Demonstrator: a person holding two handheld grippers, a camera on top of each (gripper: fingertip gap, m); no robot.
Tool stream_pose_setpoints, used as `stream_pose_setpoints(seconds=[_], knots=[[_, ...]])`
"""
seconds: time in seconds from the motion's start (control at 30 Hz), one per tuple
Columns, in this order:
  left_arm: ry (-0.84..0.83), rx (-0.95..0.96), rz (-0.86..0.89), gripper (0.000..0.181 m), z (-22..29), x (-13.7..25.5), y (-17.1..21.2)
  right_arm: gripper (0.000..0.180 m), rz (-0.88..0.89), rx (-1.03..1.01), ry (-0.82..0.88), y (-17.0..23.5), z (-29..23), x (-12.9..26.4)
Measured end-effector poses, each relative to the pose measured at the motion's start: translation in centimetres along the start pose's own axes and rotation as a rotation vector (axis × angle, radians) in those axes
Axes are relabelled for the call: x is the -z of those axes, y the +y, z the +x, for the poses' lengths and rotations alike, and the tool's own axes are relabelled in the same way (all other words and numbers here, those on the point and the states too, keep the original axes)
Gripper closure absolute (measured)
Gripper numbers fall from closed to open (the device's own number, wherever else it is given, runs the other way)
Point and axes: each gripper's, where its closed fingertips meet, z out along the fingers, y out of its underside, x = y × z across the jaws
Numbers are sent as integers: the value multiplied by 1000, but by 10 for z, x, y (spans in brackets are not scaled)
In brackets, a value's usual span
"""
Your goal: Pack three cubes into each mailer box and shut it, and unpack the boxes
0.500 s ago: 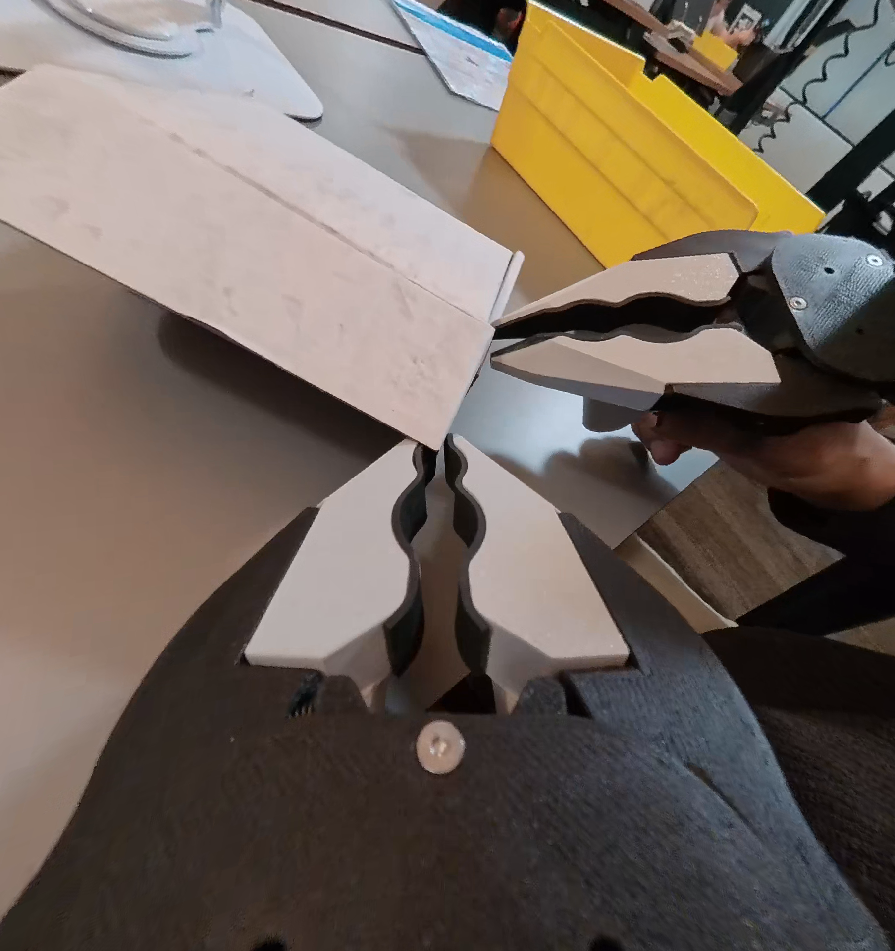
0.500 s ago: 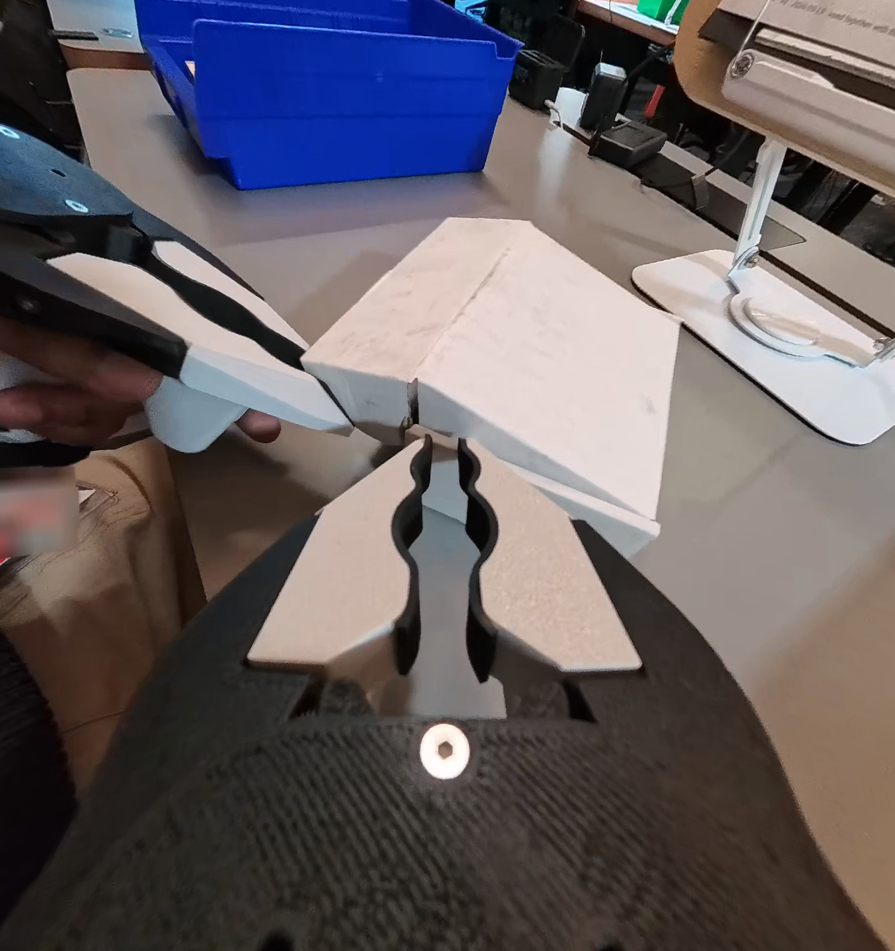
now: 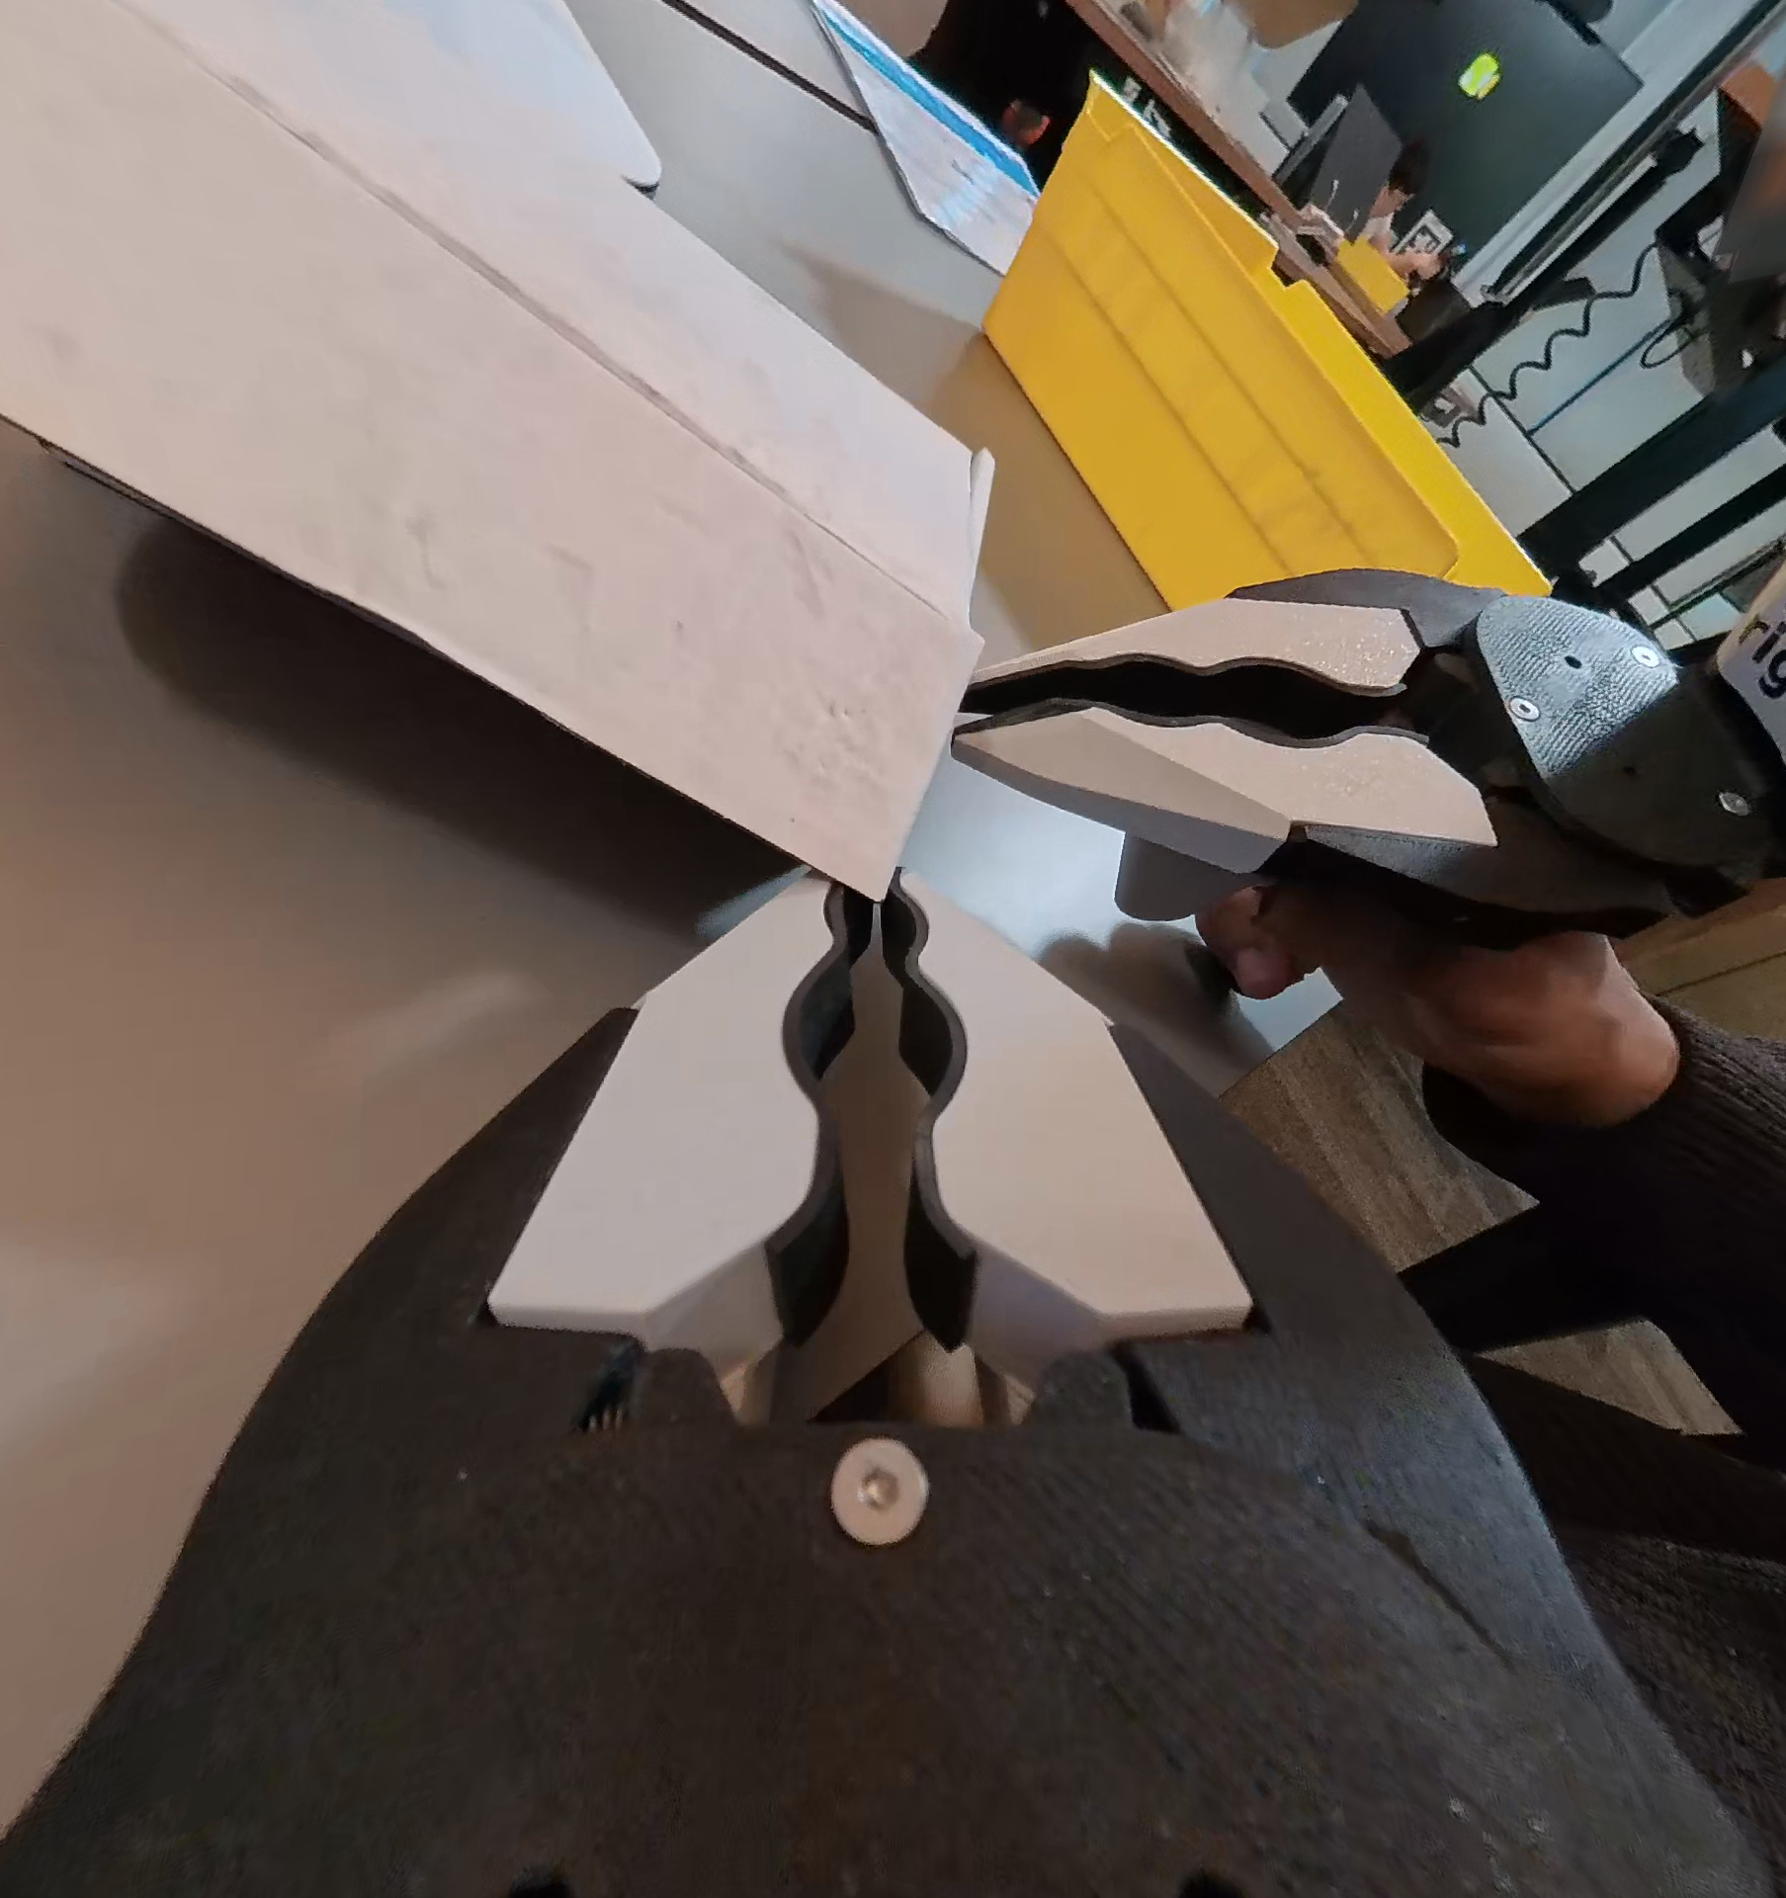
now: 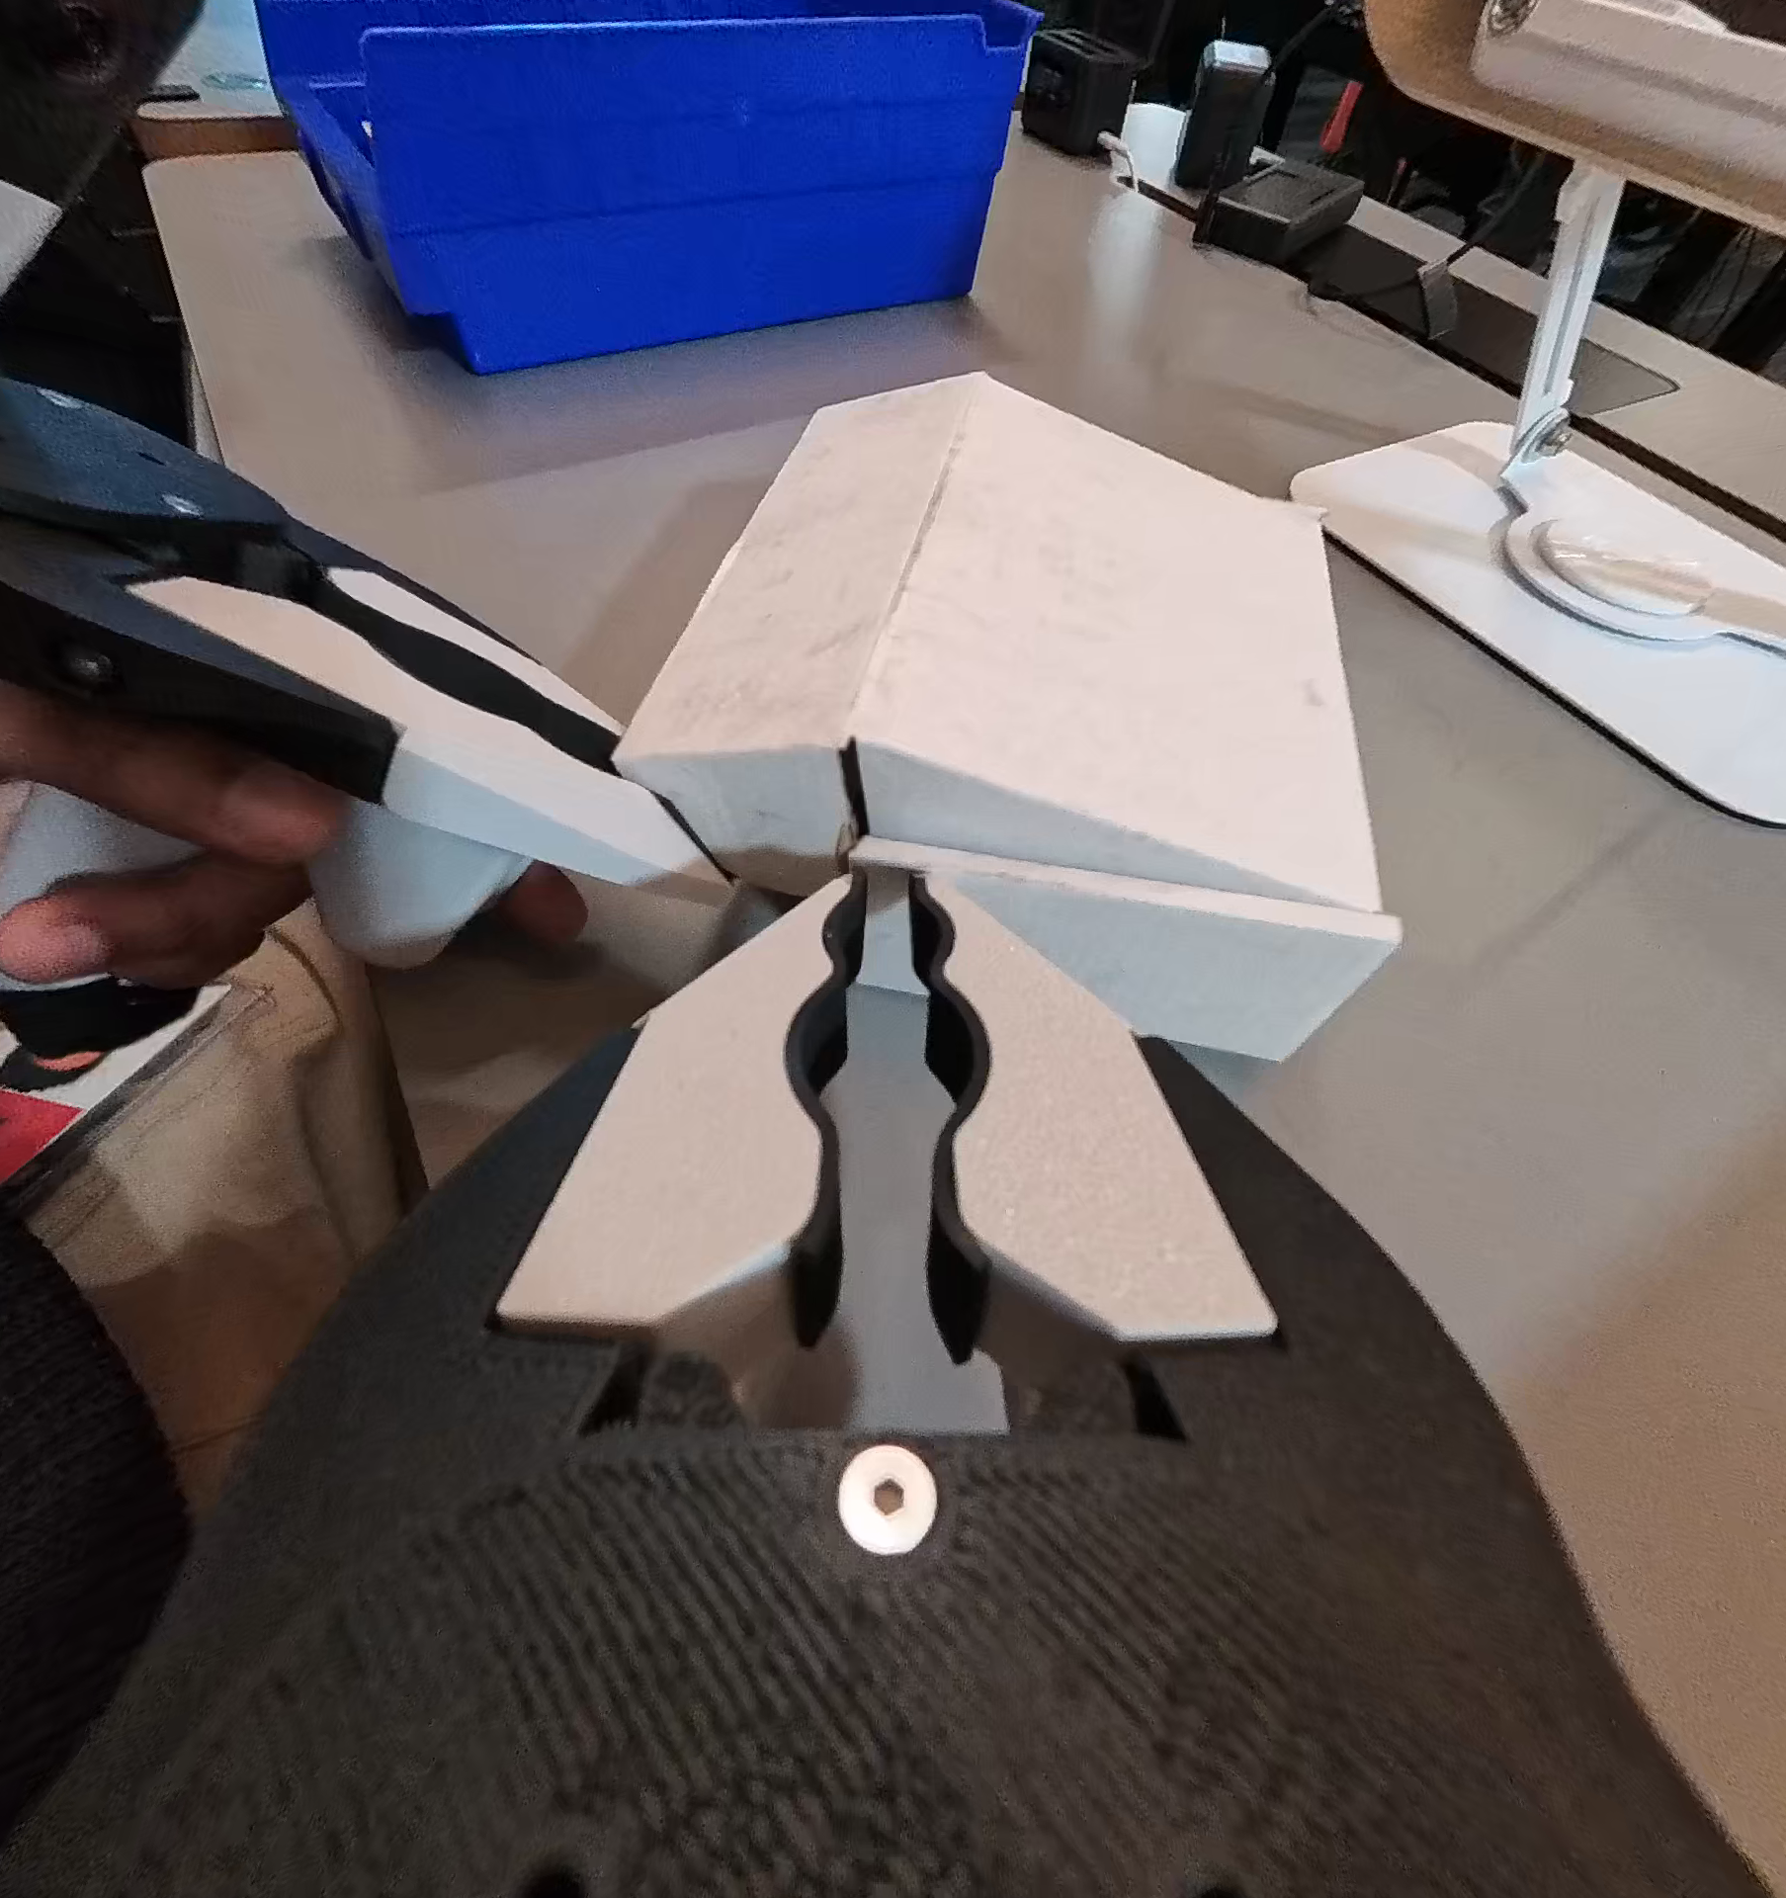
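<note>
White mailer box [image 4: 1053, 657] sits on grey table [image 4: 1535, 1027], lid raised at near end. Left gripper [image 4: 698, 858] at box's near-left corner, fingers nearly together on the lid corner. Right gripper [image 4: 883, 894] at the near edge, narrow, pinching a flap. Blue bin [image 4: 662, 185] behind; white stand [image 4: 1587, 637] far right. Yellow bin [image 3: 1227, 390] shows in left wrist view.
</note>
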Motion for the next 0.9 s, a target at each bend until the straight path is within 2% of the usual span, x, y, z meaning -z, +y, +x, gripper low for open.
stream_pose_setpoints(seconds=[0.23,0.4,0.67,0.73,0.9], knots=[[-20,-45,2,181,-3,1,-3,164,46,52,13,-10,3,6],[-40,-143,-12,181,-4,1,-5,154,21,263,-18,-12,1,2],[-53,-159,-29,181,-16,7,-11,161,-115,625,-57,-4,2,-13],[-56,-156,-32,181,-18,8,-12,168,-141,694,-51,-6,4,-16],[-94,-178,-31,181,-26,10,-15,172,-154,738,-40,-9,5,-20]])
